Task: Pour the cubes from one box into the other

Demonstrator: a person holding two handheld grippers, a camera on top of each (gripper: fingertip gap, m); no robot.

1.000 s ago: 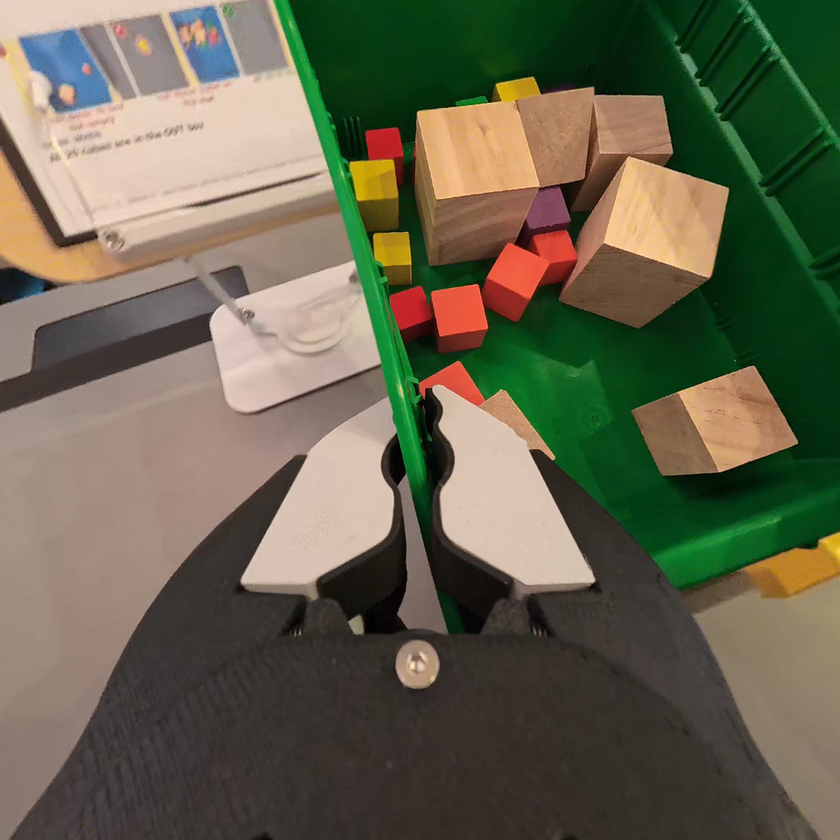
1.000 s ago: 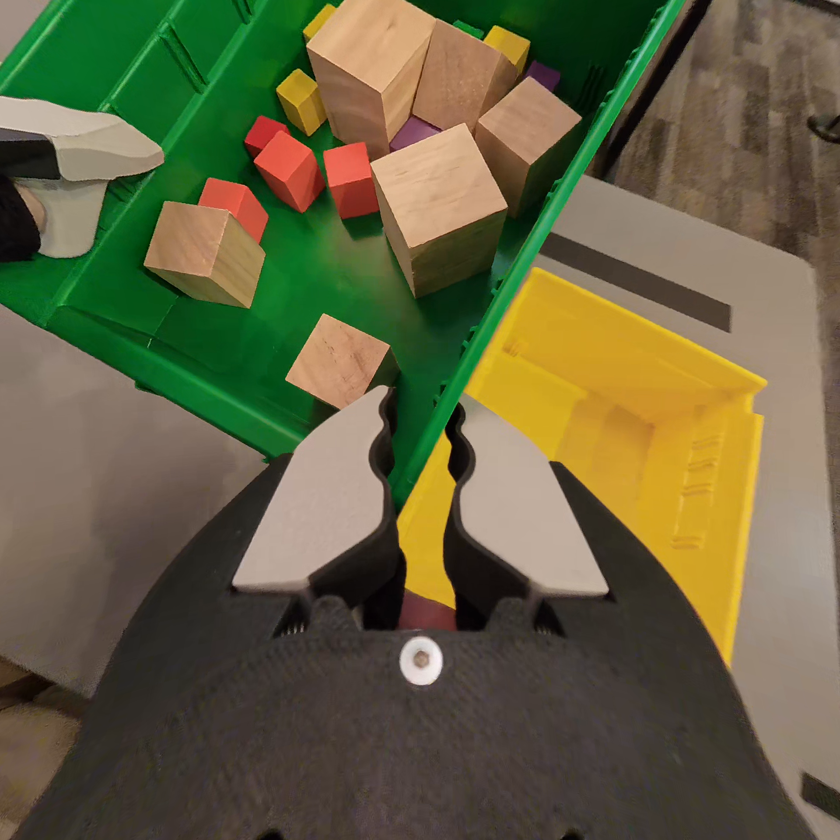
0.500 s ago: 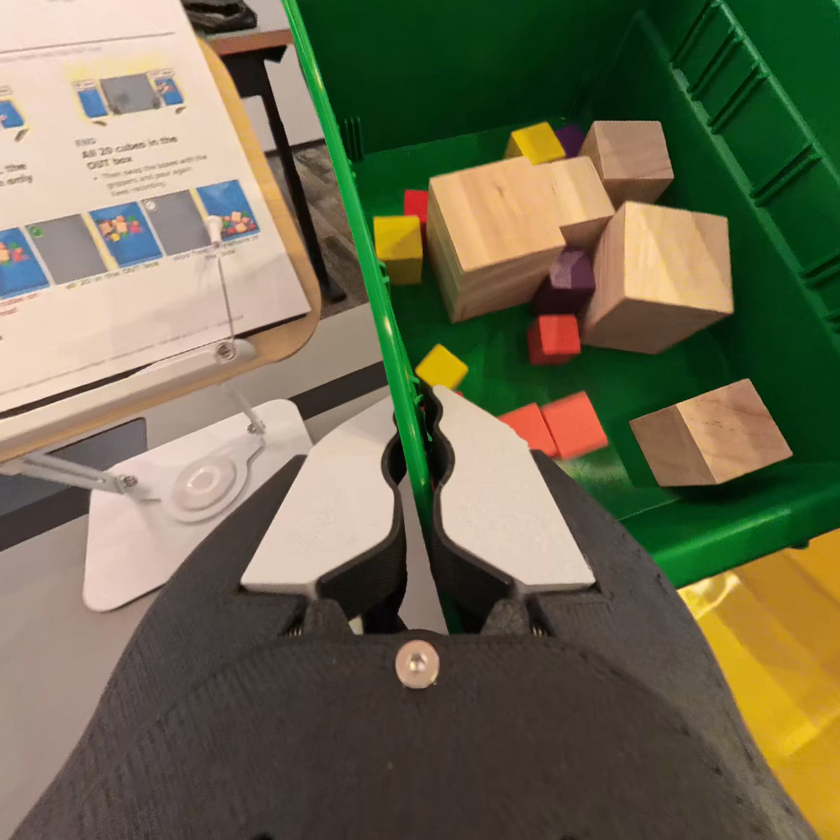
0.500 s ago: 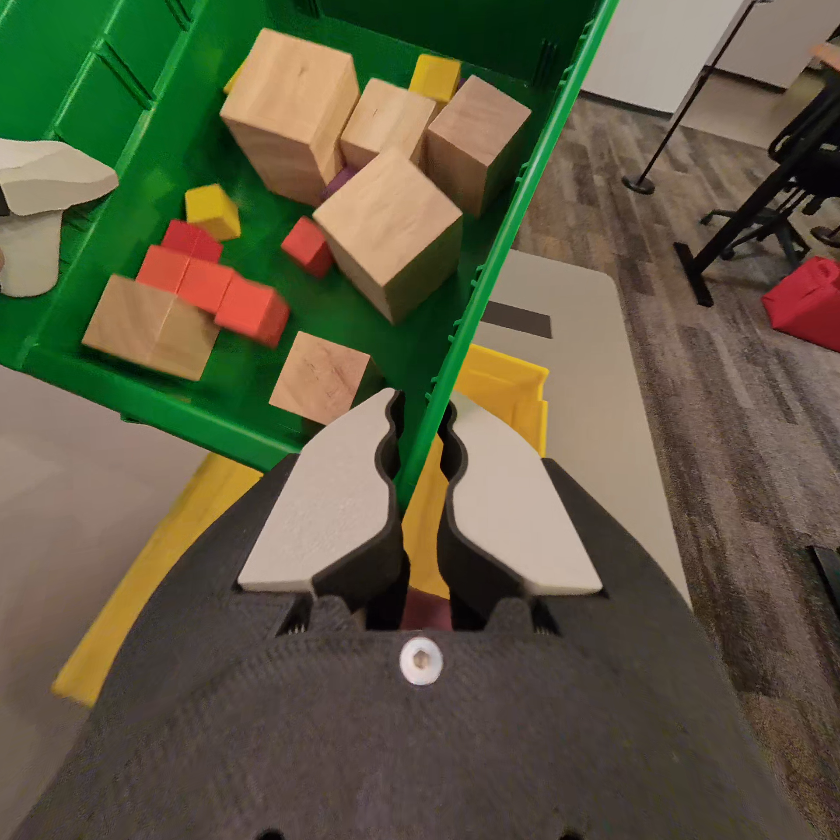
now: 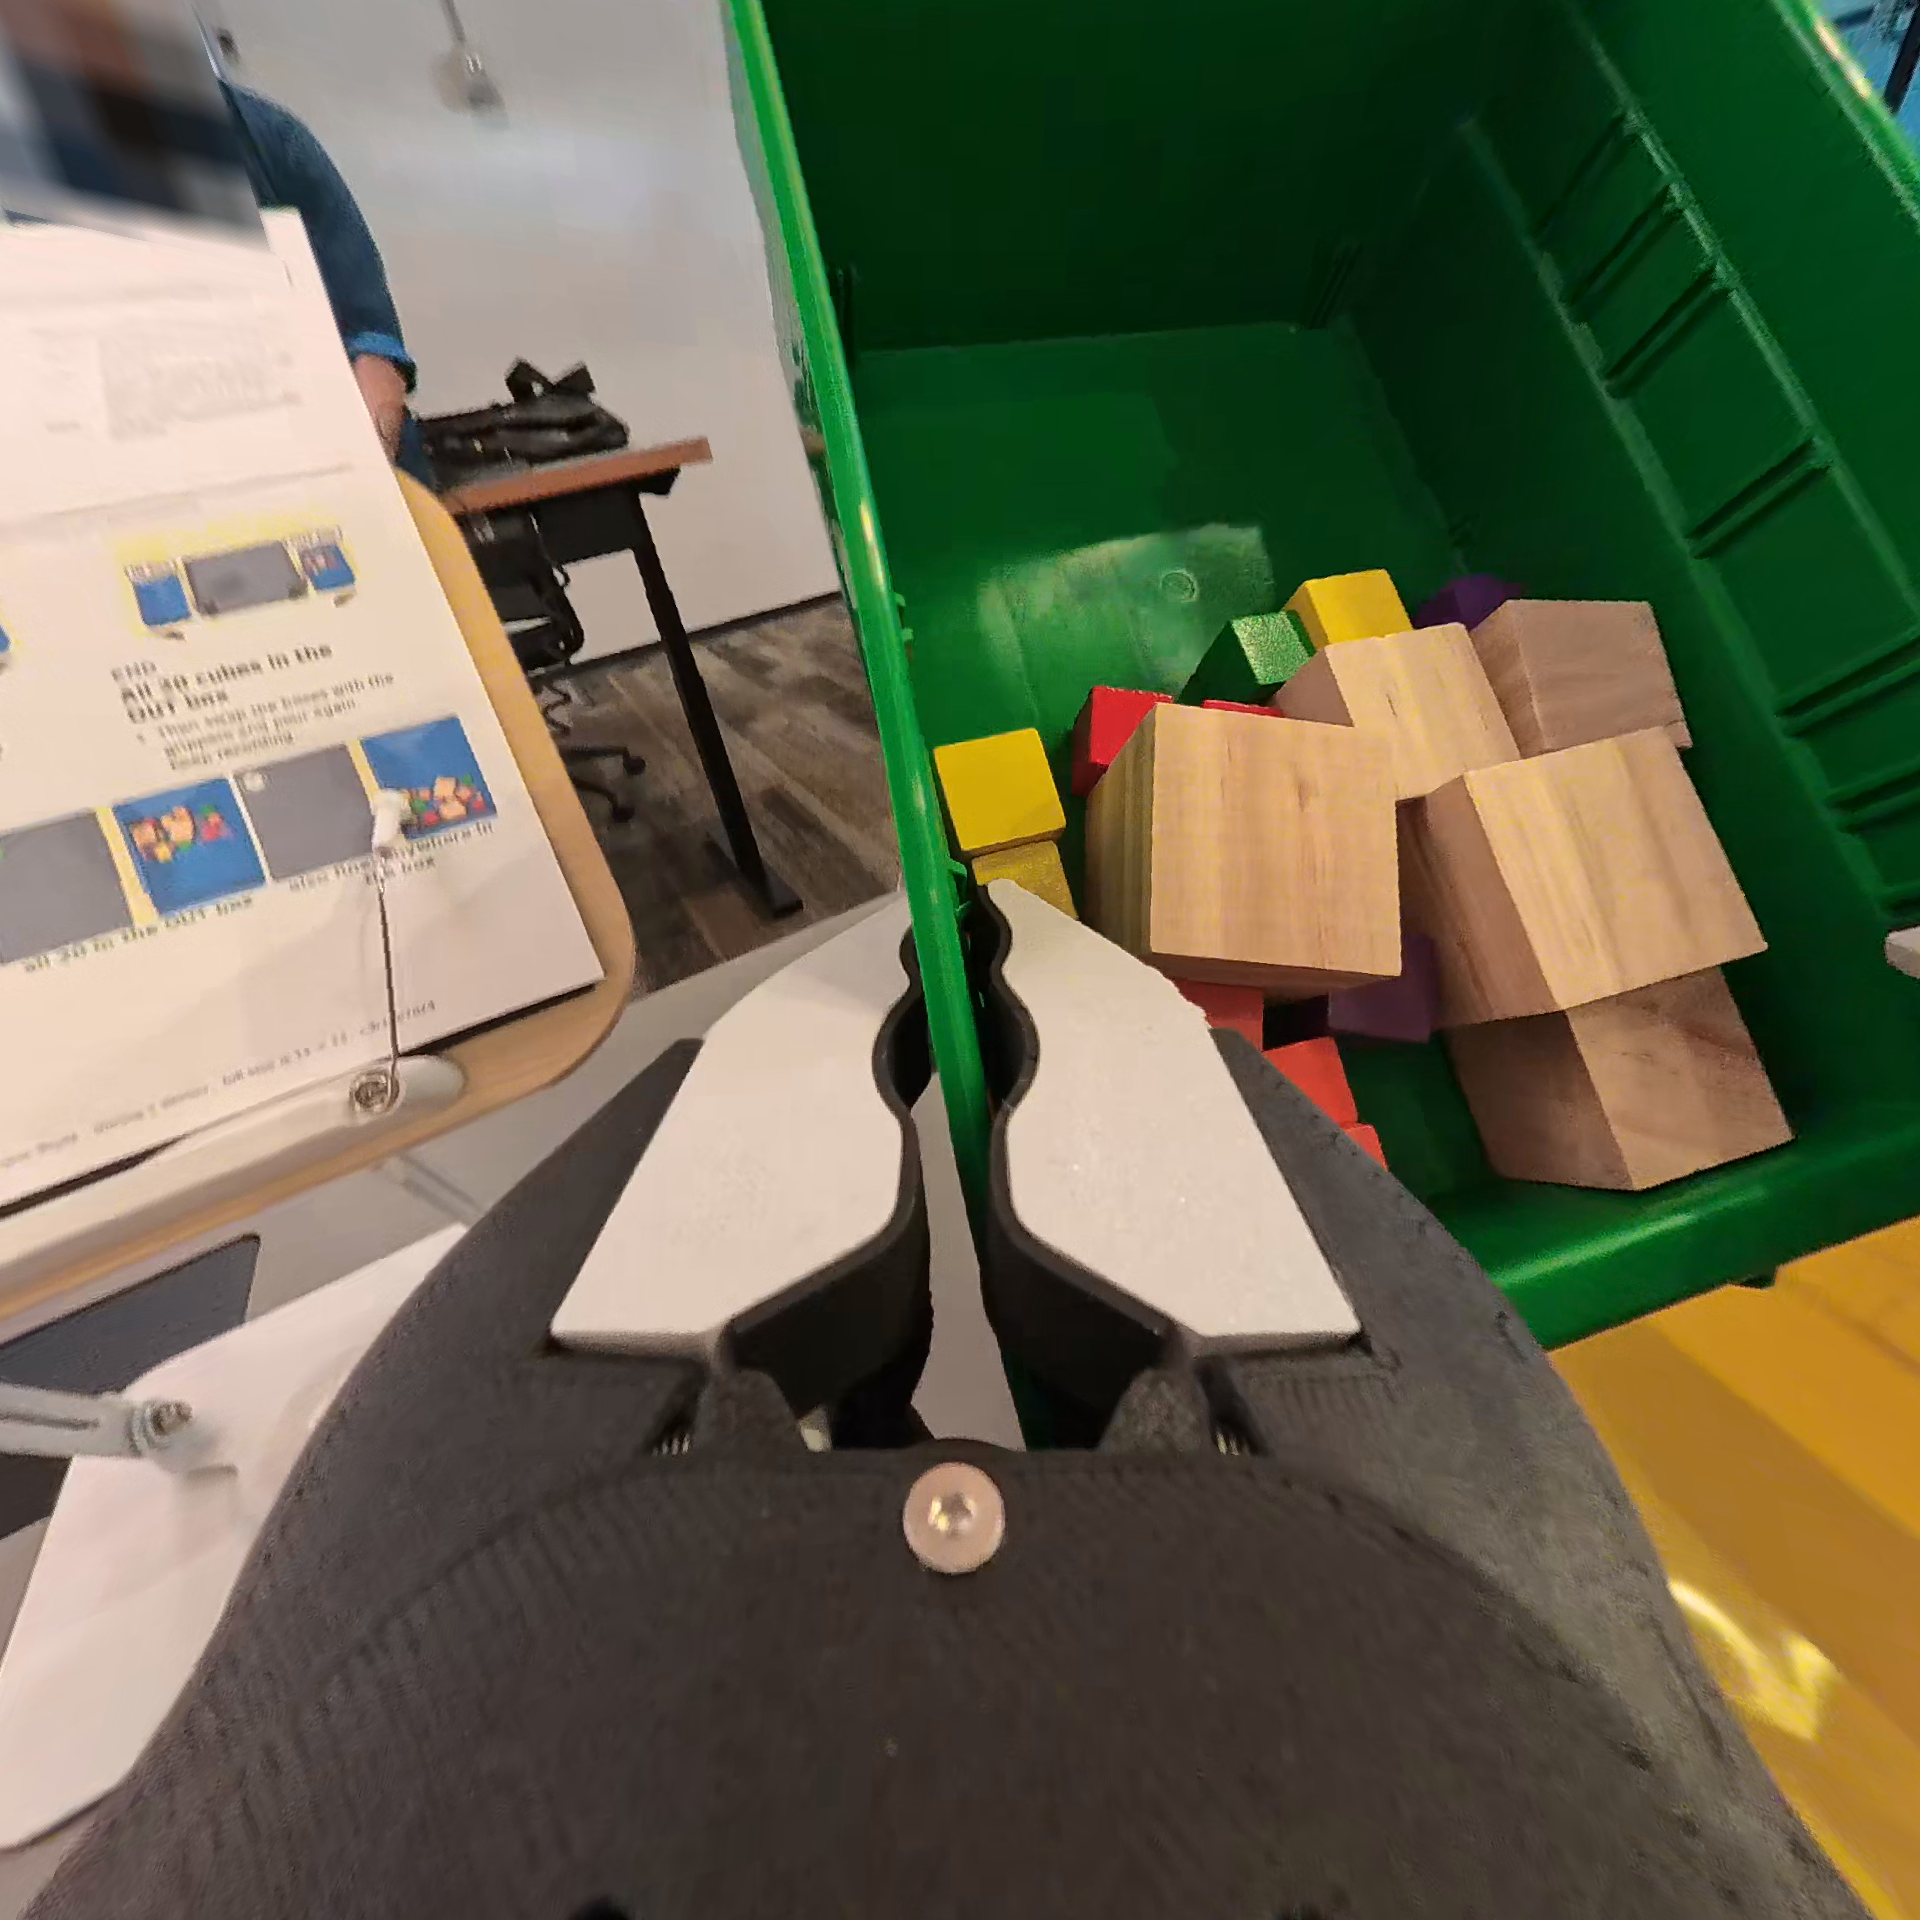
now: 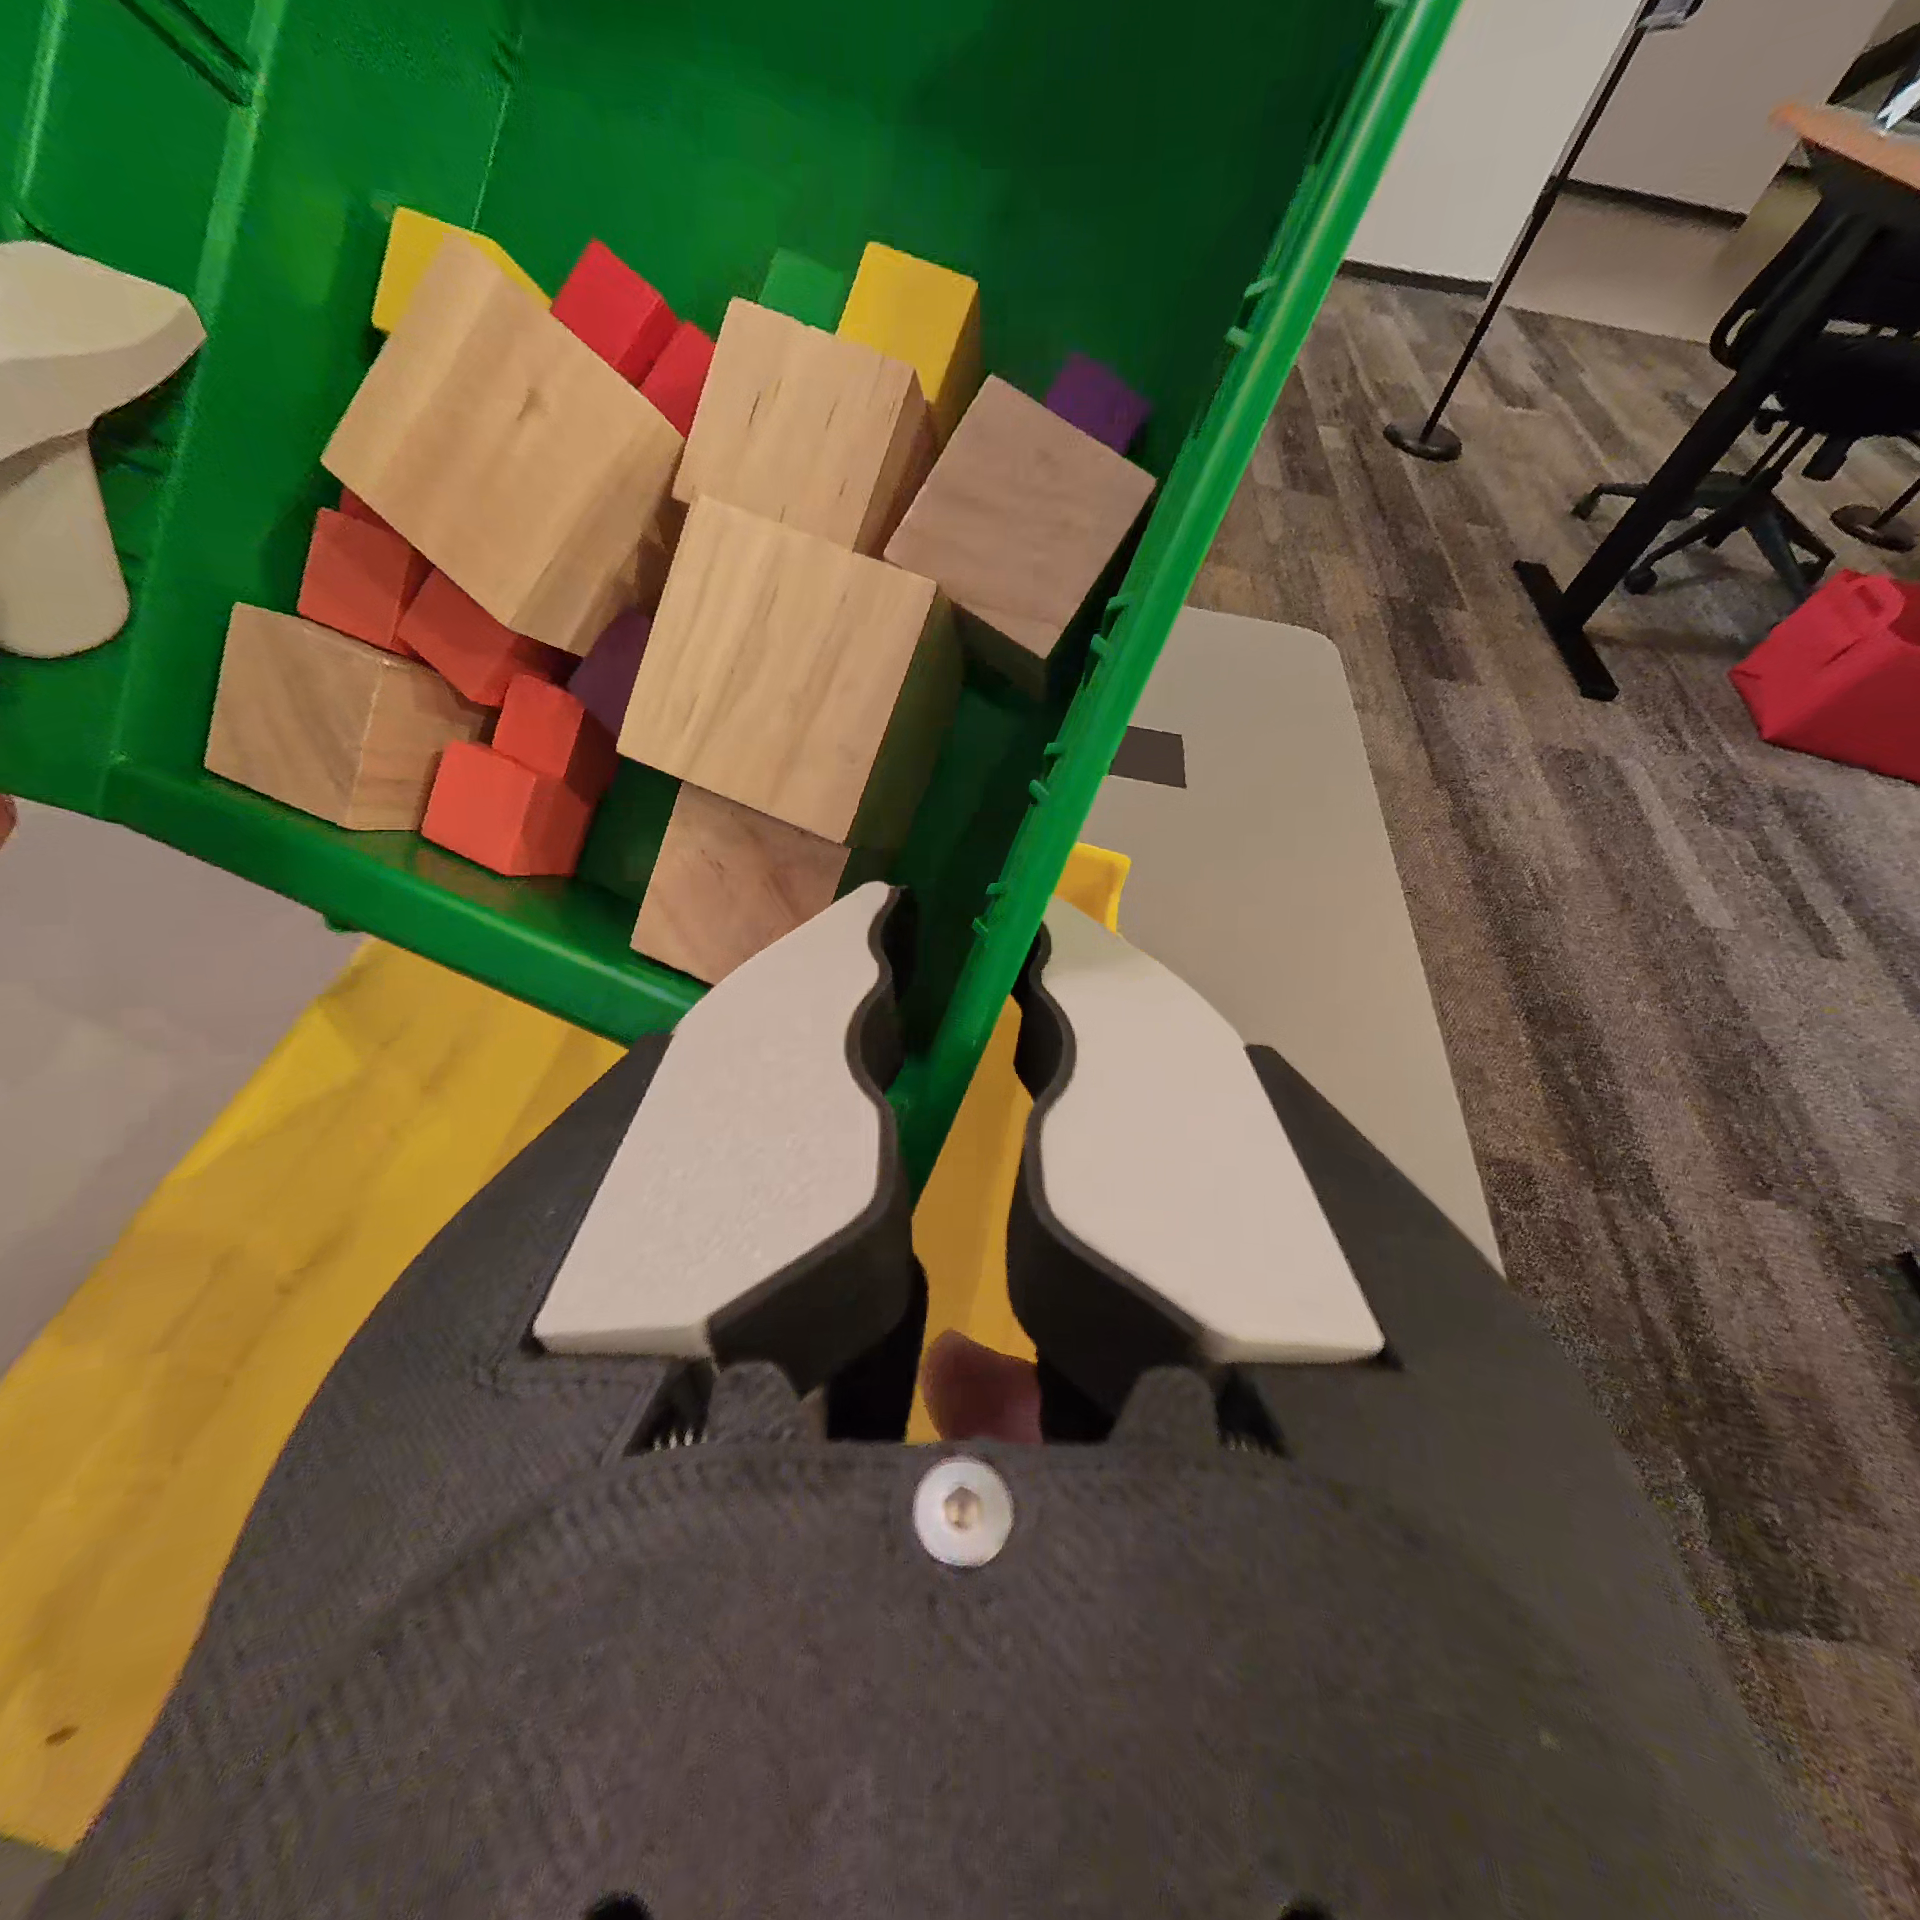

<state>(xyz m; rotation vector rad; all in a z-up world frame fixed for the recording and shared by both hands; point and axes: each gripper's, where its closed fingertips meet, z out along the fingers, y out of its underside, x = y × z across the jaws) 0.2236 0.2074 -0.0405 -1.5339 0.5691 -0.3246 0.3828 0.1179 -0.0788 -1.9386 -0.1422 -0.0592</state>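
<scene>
So far nothing has left the green box: I hold it tipped in the air, one long wall in each gripper, and every cube I can see is inside it, so by my judgement the pour is set up but not begun. Farthest left, in the left wrist view, a printed instruction sheet leans on a wooden stand just beside the box's wall, and a person's blue sleeve shows behind it. My left gripper is clamped narrow on the thin green rim, one finger outside, one inside. Right of it the cubes lie heaped against the box's low end wall: a large pale wooden cube on top, small red, yellow and purple ones wedged round it. Below that low lip lies the yellow box, open, with no cubes on the part I can see. In the right wrist view my right gripper pinches the opposite rim the same way, jaws nearly together on the plastic. Beyond it the grey table ends close by, then bare floor, a red bag and chair legs. I judge the lip must clear the heap; room is tight by the stand, freer rightward, though a bouncing cube could go over the table edge.
</scene>
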